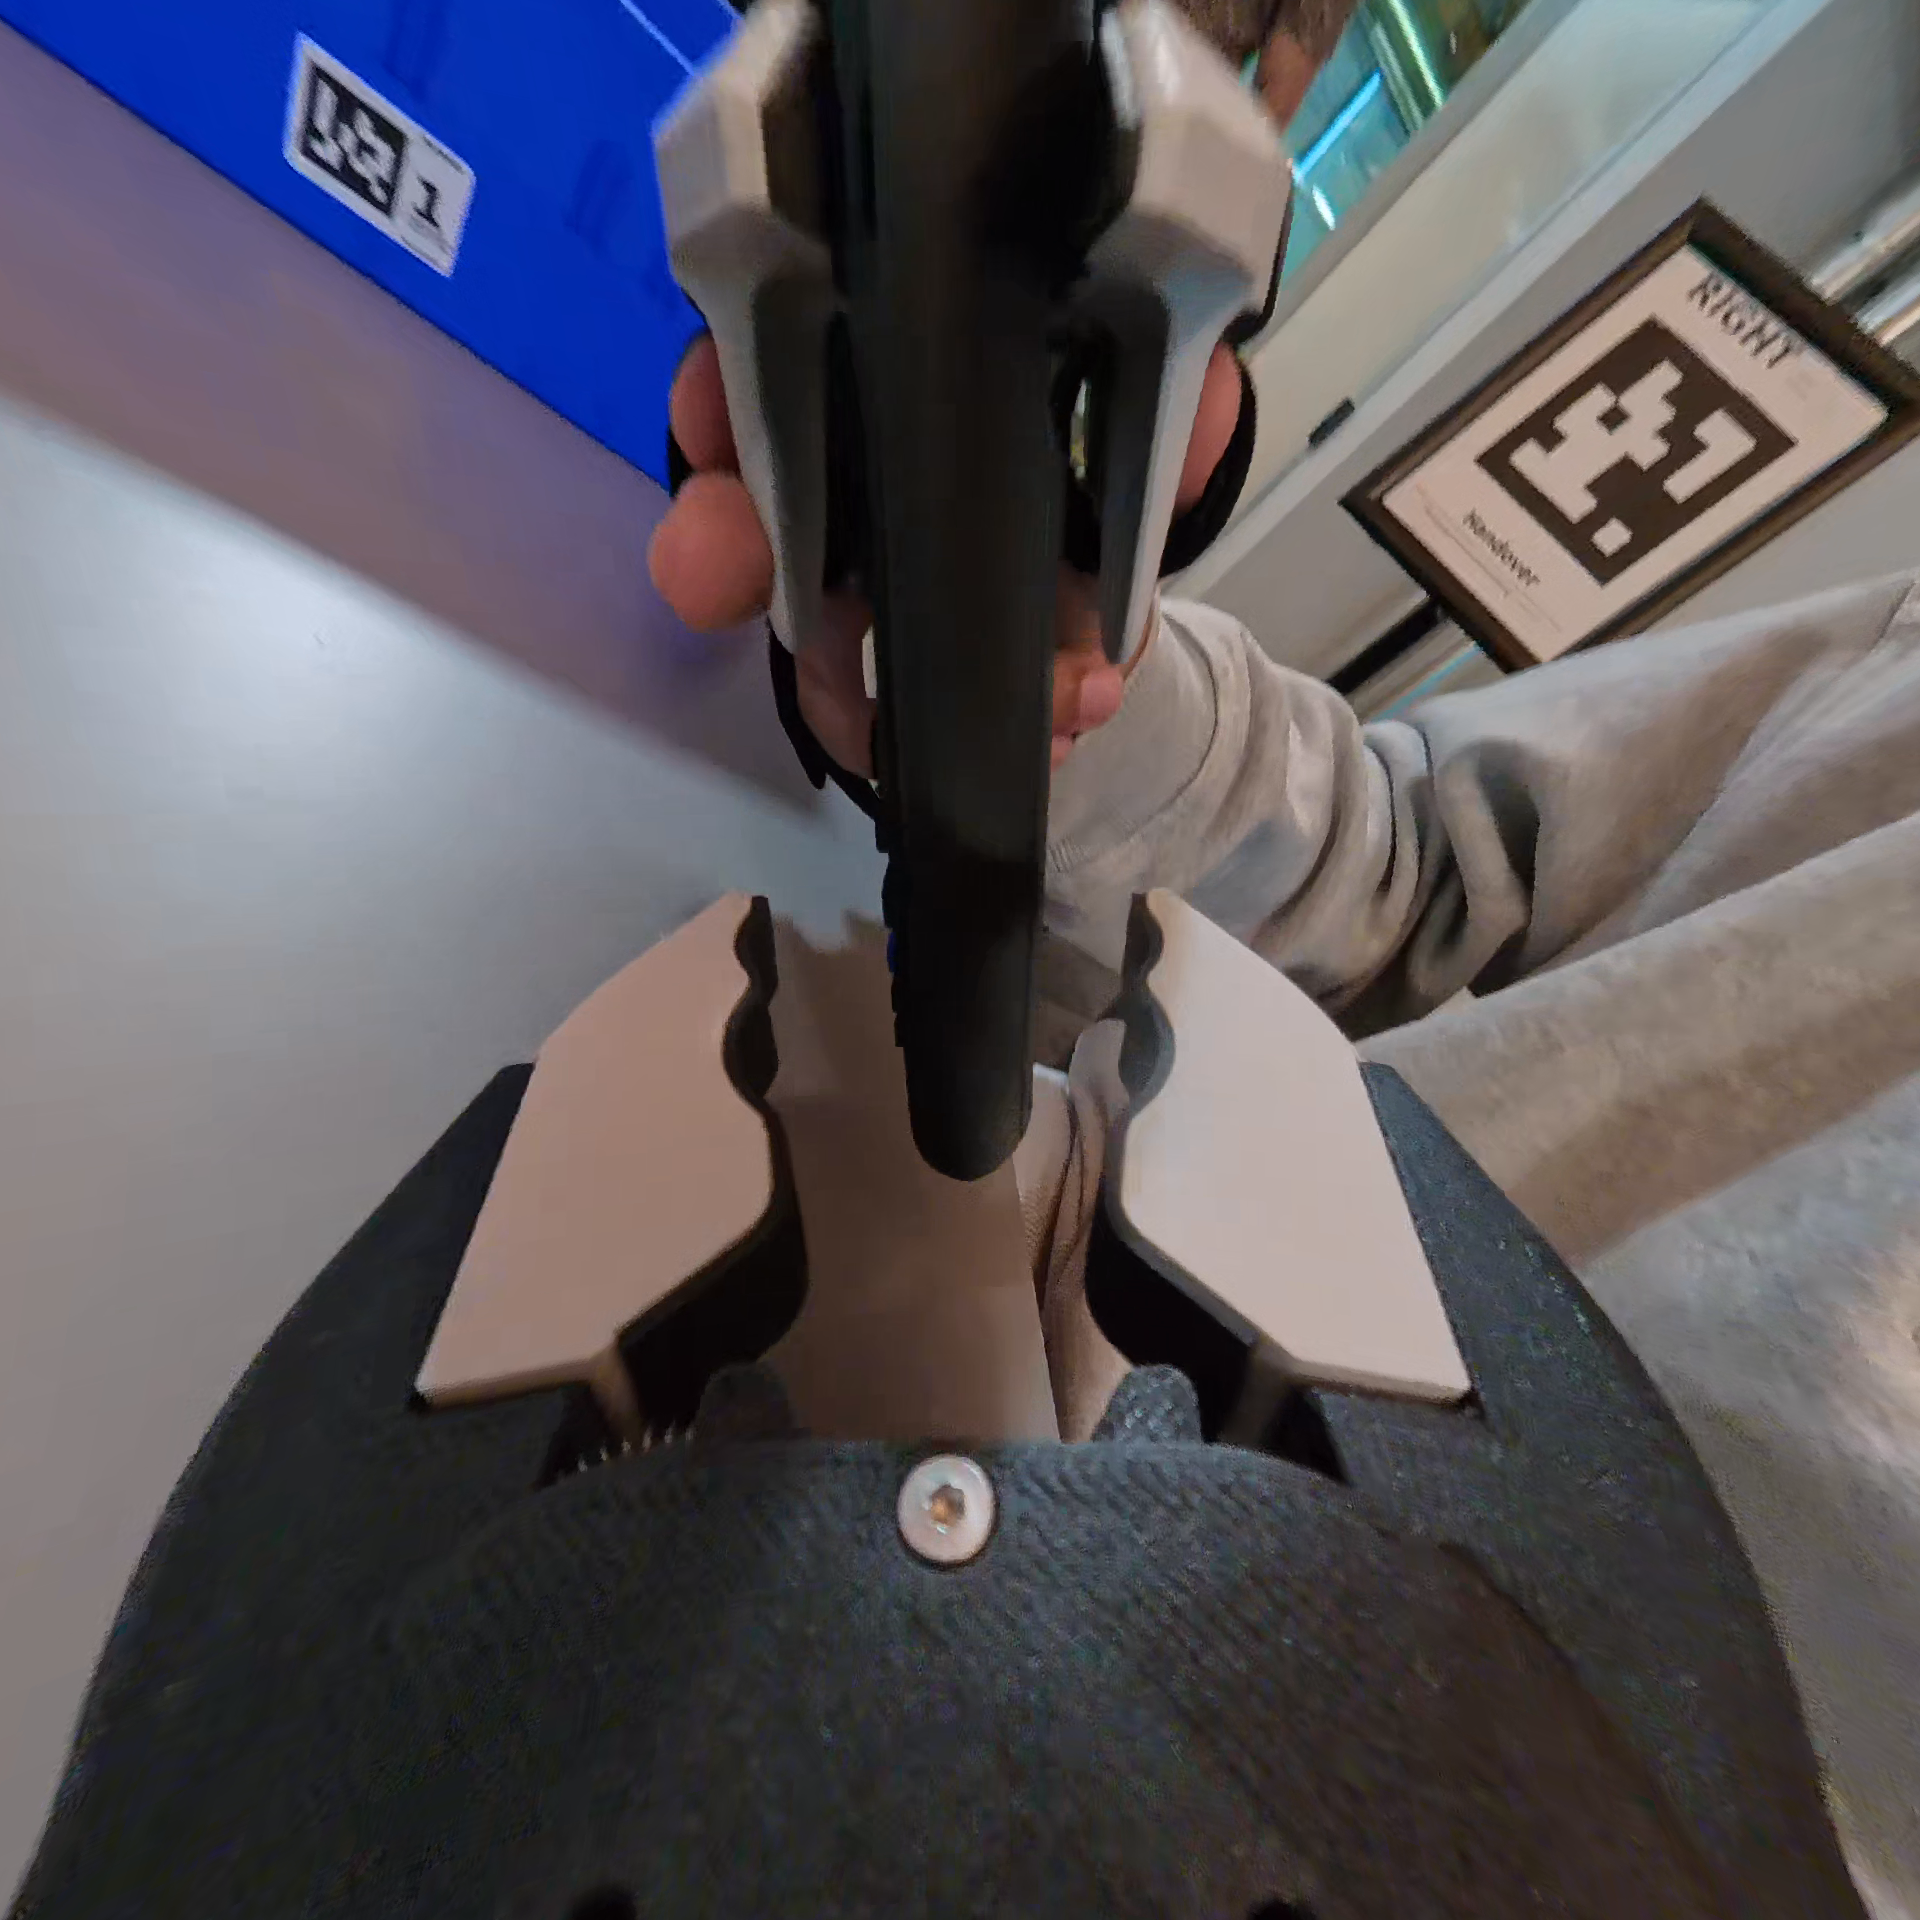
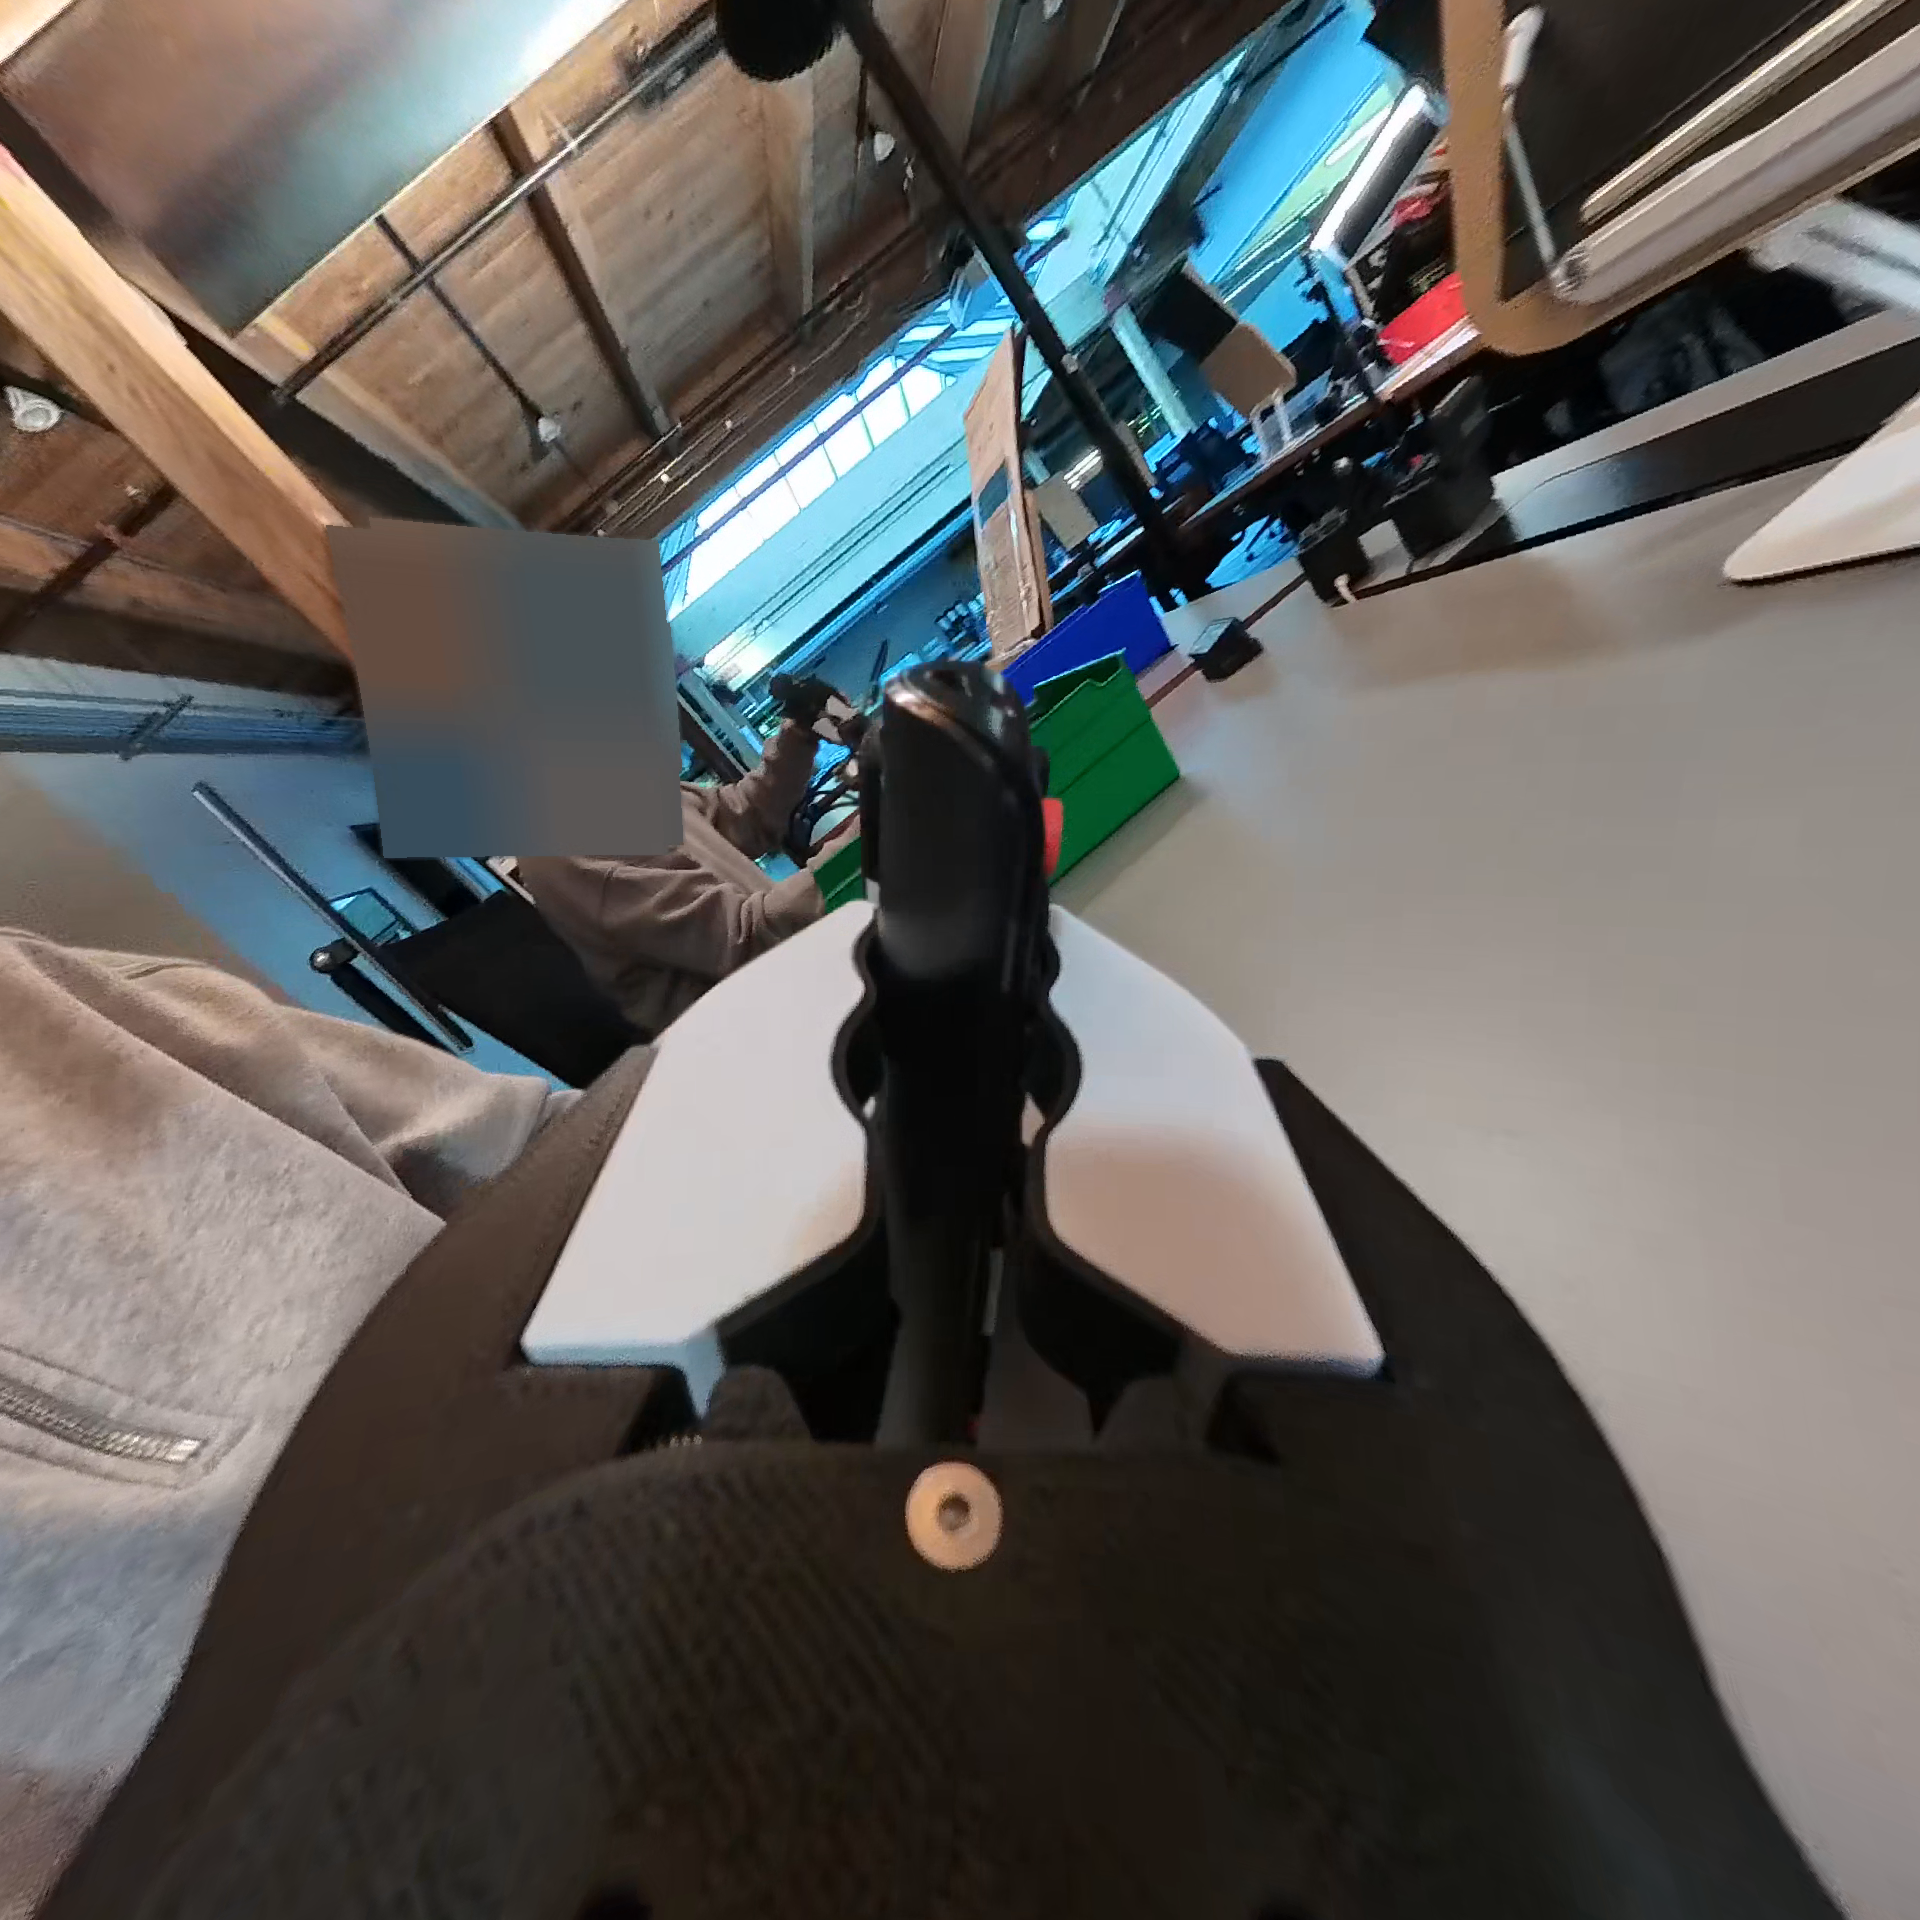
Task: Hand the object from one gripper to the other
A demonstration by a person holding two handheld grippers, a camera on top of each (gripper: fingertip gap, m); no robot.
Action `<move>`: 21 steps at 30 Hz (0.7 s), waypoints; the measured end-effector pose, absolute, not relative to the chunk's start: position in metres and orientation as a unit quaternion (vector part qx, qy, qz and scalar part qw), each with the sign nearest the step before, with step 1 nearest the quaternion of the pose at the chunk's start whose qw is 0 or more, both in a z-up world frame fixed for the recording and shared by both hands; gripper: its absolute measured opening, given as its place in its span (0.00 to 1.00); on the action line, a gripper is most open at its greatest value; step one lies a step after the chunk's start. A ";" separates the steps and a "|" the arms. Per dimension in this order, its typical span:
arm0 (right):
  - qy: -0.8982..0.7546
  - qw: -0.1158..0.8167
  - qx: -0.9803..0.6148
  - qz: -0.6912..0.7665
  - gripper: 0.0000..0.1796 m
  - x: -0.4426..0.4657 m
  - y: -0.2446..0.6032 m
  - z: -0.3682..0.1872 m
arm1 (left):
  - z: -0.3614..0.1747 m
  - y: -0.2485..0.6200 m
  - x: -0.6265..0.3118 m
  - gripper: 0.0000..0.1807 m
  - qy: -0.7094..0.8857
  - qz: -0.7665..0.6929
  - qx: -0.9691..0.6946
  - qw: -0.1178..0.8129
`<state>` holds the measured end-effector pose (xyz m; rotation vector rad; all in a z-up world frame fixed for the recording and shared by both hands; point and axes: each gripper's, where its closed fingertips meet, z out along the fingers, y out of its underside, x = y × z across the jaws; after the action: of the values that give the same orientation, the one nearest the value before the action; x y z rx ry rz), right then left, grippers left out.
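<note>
A long black remote-like object [image 1: 956,727] is clamped in my right gripper [image 1: 961,623], which comes in from the top of the left wrist view with a hand behind it. The object's near end reaches in between the fingers of my left gripper [image 1: 951,914]. The left jaws stand wide apart, with a gap to the object on each side. In the right wrist view my right gripper [image 2: 951,935] is shut on the black object [image 2: 940,769], which sticks out forward past the white fingertips.
A blue bin [image 1: 499,208] with a marker tag and a framed marker sign [image 1: 1631,447] stand on the grey table [image 1: 260,779]. A grey sleeve [image 1: 1558,883] fills the right. Farther off are a green bin [image 2: 1101,769] and a seated person [image 2: 665,914]. Left tips to right tips: about 10 centimeters.
</note>
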<state>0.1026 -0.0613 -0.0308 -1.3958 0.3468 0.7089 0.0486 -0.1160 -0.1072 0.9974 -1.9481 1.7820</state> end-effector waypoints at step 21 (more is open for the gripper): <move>0.257 0.733 -0.620 0.113 0.33 0.149 -0.050 -0.042 | -0.093 -0.046 0.089 0.14 -0.619 0.631 0.459 -0.084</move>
<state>0.1491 -0.0502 -0.0416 -1.3637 0.5660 0.2481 0.0892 -0.0456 -0.0928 1.5246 -2.0574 2.0976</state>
